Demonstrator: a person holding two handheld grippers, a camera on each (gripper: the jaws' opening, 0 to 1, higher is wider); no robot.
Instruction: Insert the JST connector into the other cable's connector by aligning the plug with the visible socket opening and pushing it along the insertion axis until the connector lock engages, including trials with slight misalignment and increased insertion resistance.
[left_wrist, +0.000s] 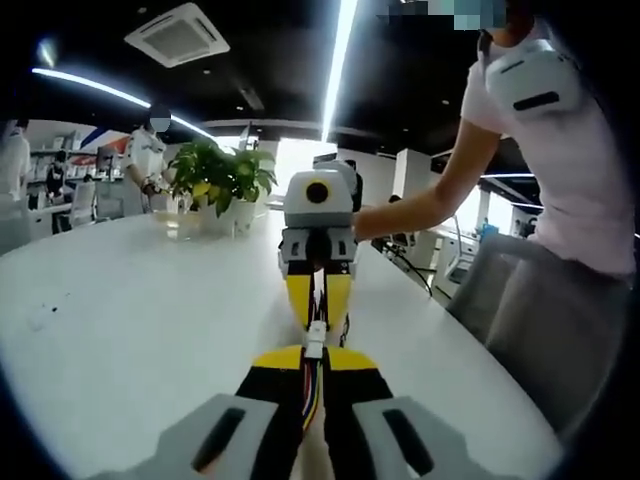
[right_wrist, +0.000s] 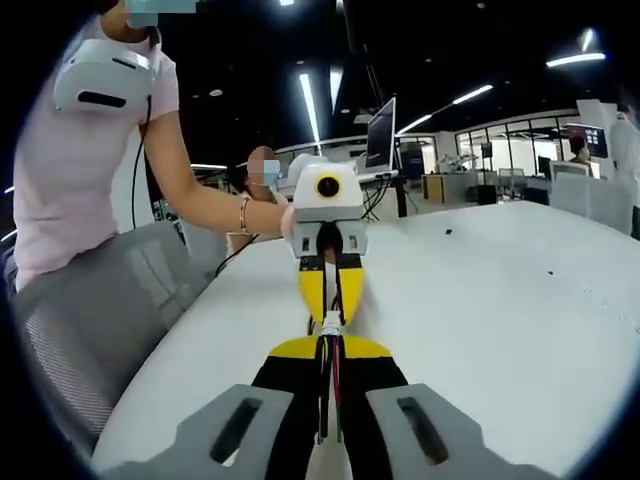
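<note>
Left gripper view: my left hand-held gripper (left_wrist: 313, 372) is clenched on a wired cable (left_wrist: 310, 395), its white connector (left_wrist: 315, 338) meeting the right hand-held gripper (left_wrist: 318, 300) above the white bench (left_wrist: 120, 320). Right gripper view shows my right one likewise clenched on its own cable (right_wrist: 330, 385).

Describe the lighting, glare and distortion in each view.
Left gripper view: ceiling light strip blows out white, table edge bows from fisheye, plant backlit. Right gripper view: table glares pale, chair curves at the edge; wires stay sharp.

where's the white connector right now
In the left gripper view the white connector sits at centre, between the yellow tips of the left gripper and the facing right gripper, above the white table.
</note>
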